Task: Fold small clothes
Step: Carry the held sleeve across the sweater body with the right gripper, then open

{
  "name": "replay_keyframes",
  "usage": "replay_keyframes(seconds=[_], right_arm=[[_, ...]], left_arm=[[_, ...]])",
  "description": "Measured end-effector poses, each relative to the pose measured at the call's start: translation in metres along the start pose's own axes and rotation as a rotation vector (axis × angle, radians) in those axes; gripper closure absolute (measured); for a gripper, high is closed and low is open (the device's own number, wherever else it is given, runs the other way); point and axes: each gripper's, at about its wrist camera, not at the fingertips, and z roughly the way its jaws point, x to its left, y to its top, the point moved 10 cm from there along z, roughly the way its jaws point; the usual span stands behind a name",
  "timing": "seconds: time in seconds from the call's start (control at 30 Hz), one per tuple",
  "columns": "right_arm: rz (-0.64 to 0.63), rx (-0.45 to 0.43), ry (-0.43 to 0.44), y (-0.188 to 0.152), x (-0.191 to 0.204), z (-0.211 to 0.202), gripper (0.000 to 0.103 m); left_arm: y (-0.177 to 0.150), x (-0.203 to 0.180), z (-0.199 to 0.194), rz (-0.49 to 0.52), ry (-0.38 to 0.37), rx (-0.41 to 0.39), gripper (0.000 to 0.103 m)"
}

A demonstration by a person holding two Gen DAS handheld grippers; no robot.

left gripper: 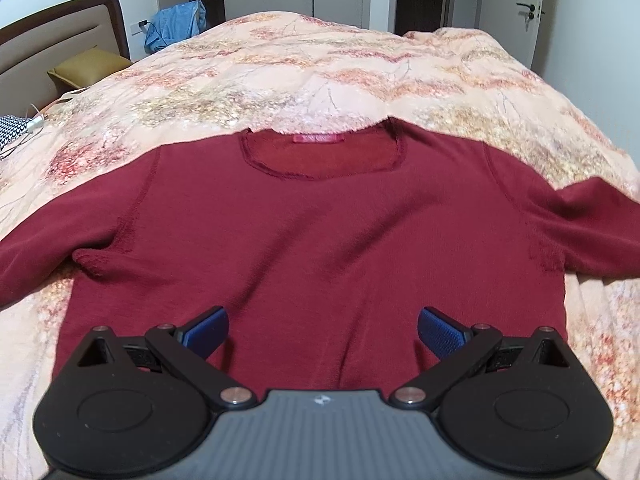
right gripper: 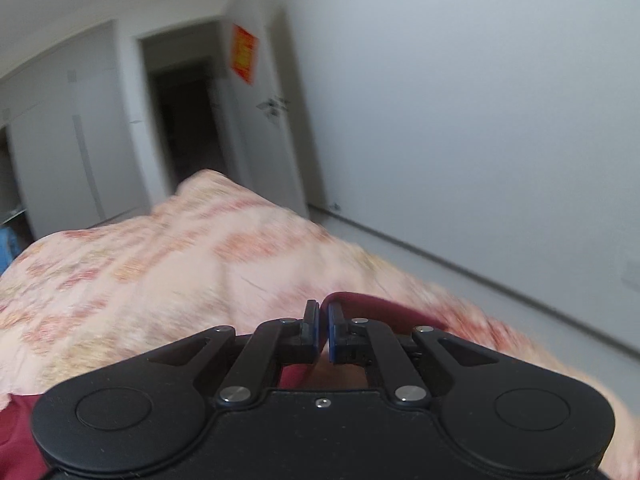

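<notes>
A dark red top (left gripper: 304,232) lies flat on the bed (left gripper: 320,64), on a peach blanket with a flower pattern. Its neck hole points away, toward the far end of the bed, and its bottom edge is close to the left tool (left gripper: 323,330). So the long way of the top runs straight ahead from that tool. The two sleeves stick out to the sides — one to the left edge of the picture, one to the right.

The left tool hangs over the lower part of the top and tilts down at it. Its blue pads (left gripper: 208,330) stand wide apart and nothing is between them. It is the tool nearer to the body of the top.

The right tool (right gripper: 323,330) is squeezed nearly shut. A thin strip of the dark red cloth (right gripper: 372,306) curls over the tip of its right finger and trails off to the right. I think it is pinching the end of a sleeve, because a fold would start by bringing a sleeve in over the body. From here the body of the top would lie to this tool's left and below it.

Some things are hard to see. The right wrist picture is blurry, and the black tool body hides most of the cloth under it. I cannot tell which part of the top is held. The sleeve ends are cut off in the left wrist view, and neither tool shows in the other's picture.
</notes>
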Motion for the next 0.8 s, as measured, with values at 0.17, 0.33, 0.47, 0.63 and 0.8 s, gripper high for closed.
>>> replay_keyframes(seconds=[0.17, 0.33, 0.47, 0.63, 0.8], right_arm=[[-0.153, -0.057, 0.175, 0.027, 0.086, -0.032, 0.1], [-0.359, -0.113, 0.374, 0.026, 0.2, -0.072, 0.1], [-0.491, -0.101, 0.543, 0.0, 0.292, -0.103, 0.1], [-0.717, -0.11, 0.696, -0.067, 0.397, -0.148, 0.1], [-0.936, -0.05, 0.822, -0.162, 0.463, -0.189, 0.102]], left_arm=[[0.013, 0.021, -0.019, -0.027, -0.01, -0.036, 0.0], [0.026, 0.064, -0.041, -0.077, 0.015, -0.082, 0.0], [0.033, 0.105, -0.056, -0.128, 0.042, -0.117, 0.0], [0.031, 0.154, -0.066, -0.176, 0.091, -0.142, 0.0], [0.019, 0.197, -0.067, -0.224, 0.135, -0.137, 0.0]])
